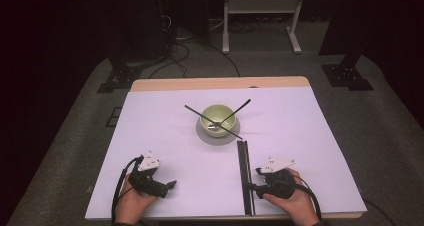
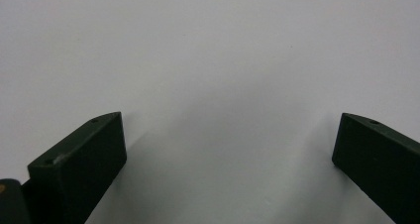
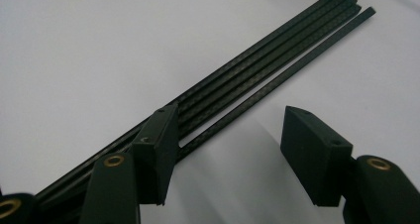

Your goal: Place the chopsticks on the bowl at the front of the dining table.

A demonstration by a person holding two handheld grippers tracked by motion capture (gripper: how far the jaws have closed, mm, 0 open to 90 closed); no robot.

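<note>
Rods (image 3: 257, 68), thin, black, woven-textured, bundled flat on the table (image 3: 74, 60); both grippers' fingers (image 3: 158, 144) apart, empty.

Five rods (image 3: 257, 68) are lying bundled by the right jaws, four tight together behind the left-hand jaw and one loose reaching between the two. Two more rods (image 1: 218, 118) are crossing one bowl (image 1: 217, 117) on one plate (image 1: 218, 136).

Rod bundle (image 1: 244, 173) lies just left of right gripper (image 1: 253, 187); bowl (image 1: 217, 120) (two rods crossed on it) blocks centre; remaining tabletop (image 1: 165, 121) open.
</note>
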